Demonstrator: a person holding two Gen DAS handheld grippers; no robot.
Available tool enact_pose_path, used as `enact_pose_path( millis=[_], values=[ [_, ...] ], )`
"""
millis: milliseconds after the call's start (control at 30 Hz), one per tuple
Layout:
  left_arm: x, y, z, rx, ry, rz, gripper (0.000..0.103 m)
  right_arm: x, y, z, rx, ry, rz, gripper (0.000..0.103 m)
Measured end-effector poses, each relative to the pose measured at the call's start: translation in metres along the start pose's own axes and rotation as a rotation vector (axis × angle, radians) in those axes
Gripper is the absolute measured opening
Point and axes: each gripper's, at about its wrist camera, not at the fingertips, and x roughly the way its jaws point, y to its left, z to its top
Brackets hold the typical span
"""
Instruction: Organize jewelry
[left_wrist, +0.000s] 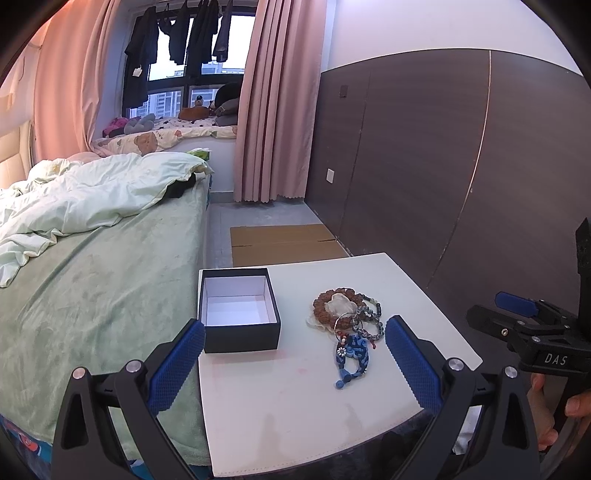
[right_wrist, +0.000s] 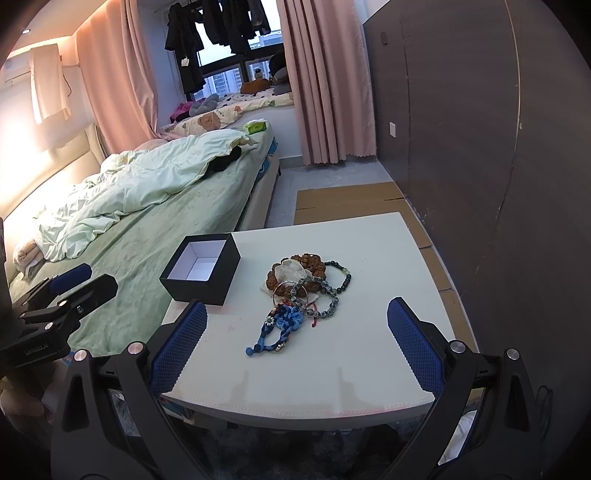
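Both grippers, left gripper (left_wrist: 295, 347) and right gripper (right_wrist: 297, 328), are spread wide with nothing between their knobbly blue rubber pads. A tangle of jewelry sits mid-bench on the smooth white bench (left_wrist: 295, 406): chunky brown seed-bead bracelet (left_wrist: 325, 302), dark glassy bead strand (right_wrist: 338, 277), braided blue cord bracelet (right_wrist: 275, 332). The square black cardboard box with white lining (left_wrist: 238, 310) stands apart at the bed-side corner, beside the rumpled green bed (left_wrist: 92, 266).

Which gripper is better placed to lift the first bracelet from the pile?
Probably the right gripper: it is open, and the blue braided cord bracelet lies centred just ahead of its fingers. The open left gripper faces the gap between the black open cardboard box and the pile.
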Motion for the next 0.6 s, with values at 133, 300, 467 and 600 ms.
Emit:
enact_pose_path(
  millis=[133,300,467,600],
  values=[
    [0.0002,0.0012,0.0005,0.000,0.002,-0.001,0.095,0.0003,-0.0009,0.0006,-0.003,0.000,-0.003,0.098],
    [0.0001,0.0013,0.0004,0.000,0.001,-0.001,0.095,-0.0012,-0.0021,0.0012,-0.004,-0.001,-0.007,0.098],
    [0.0003,0.0008,0.0003,0.000,0.002,-0.002,0.095,-0.0008,-0.0014,0.0008,-0.005,-0.001,-0.007,0.098],
    [0.0054,0.0003,0.0005,0.001,0.011,-0.005,0.095,-0.0001,-0.0017,0.0021,-0.008,0.005,-0.007,0.098]
  ],
)
